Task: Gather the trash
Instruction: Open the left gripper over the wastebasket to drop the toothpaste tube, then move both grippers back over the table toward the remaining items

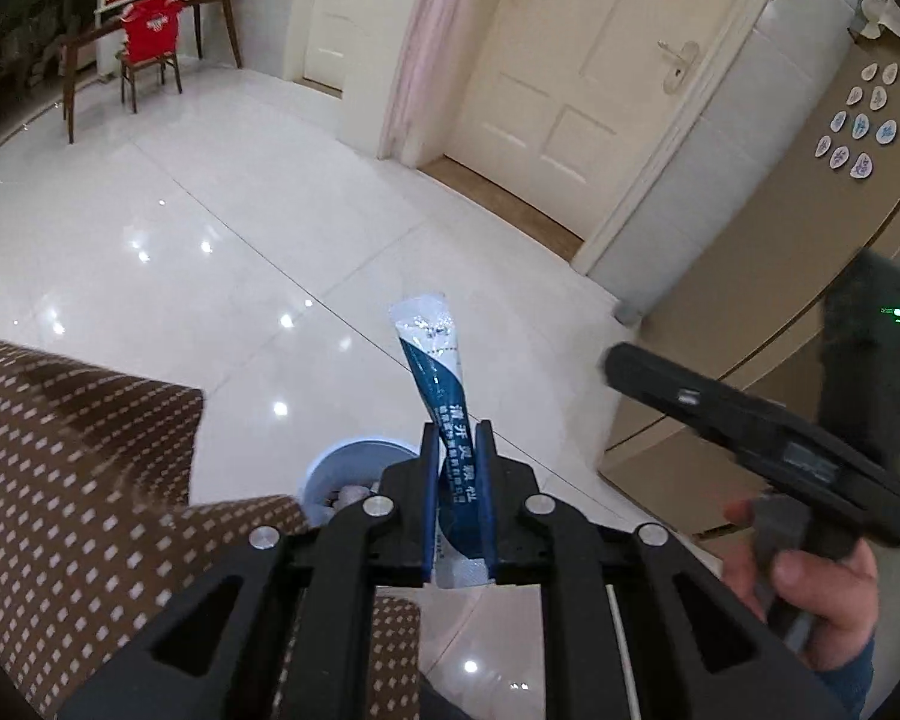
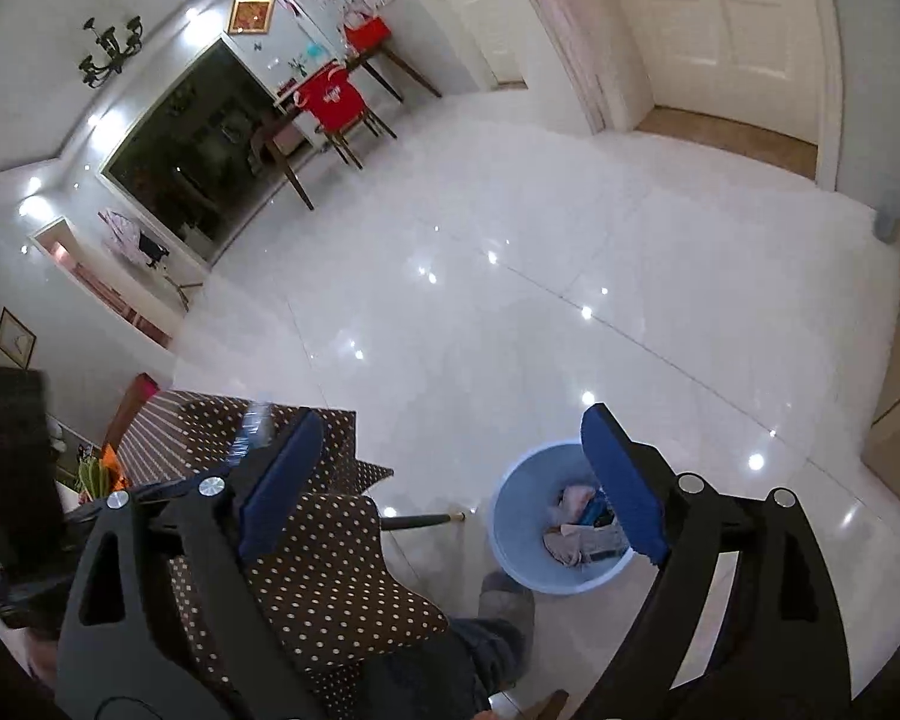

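While pinched in the left gripper [image 1: 457, 450]: one sachet [image 1: 435, 360]; one bin [image 2: 555, 516].

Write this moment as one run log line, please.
left gripper: shut on sachet | right gripper: open, holds nothing | bin: on floor, holds trash | sachet not yet in bin

- Left wrist view: looking forward along the left claw [image 1: 457, 438], sitting close over the dotted tablecloth [image 1: 78, 450], facing across the white tiled floor [image 1: 210, 210] towards a cream door [image 1: 570, 90].
- Right wrist view: looking steeply down from higher up, between the right claw [image 2: 450, 480] fingers, onto the blue bin [image 2: 510, 540].
- Shared: both views are taking in the tablecloth [image 2: 330, 570], bin [image 1: 330, 468], floor [image 2: 510, 300], and far red-covered chair [image 1: 150, 30] [image 2: 333, 99].
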Motion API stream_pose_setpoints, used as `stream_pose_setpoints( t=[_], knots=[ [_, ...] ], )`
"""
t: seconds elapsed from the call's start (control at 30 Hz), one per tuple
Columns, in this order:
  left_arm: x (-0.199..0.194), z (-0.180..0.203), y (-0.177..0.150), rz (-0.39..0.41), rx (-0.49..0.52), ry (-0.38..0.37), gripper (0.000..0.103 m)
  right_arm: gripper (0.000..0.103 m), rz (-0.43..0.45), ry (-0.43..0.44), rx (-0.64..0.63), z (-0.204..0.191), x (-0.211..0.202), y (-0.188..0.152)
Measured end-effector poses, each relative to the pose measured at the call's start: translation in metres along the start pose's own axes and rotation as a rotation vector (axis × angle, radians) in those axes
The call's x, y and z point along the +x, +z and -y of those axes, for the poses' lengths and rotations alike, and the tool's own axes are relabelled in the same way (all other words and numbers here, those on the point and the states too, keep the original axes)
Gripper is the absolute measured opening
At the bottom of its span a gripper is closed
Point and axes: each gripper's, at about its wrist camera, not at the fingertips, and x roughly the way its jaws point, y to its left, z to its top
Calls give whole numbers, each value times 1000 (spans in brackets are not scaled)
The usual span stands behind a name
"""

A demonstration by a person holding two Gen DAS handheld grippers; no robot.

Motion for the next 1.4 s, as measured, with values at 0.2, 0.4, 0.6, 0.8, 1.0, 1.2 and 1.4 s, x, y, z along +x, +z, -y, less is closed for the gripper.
stream_pose_setpoints(
  t=[0.2, 0.4, 0.6, 0.8, 1.0, 1.2, 1.4],
  knots=[
    [14, -19, 3, -16, -91, 42, 93, 93, 30, -7, 10, -6, -7, -1],
    [-22, -22, 1, 55, -67, 61, 93, 97, 37, -26, 5, -17, -2, -6],
    [-69, -16, -6, 146, -57, 115, 95, 97, 63, -46, -34, -37, -8, -9],
    [-105, -21, -19, 210, -65, 160, 95, 97, 84, -41, -85, -66, -17, -11],
    [-146, -30, -38, 270, -75, 187, 95, 97, 105, -13, -154, -103, -26, -21],
    [-182, -49, -65, 310, -96, 247, 95, 97, 86, 44, -238, -148, -23, -33],
    [-216, -81, -92, 335, -161, 312, 95, 97, 54, 98, -332, -200, -13, -51]
  ],
)
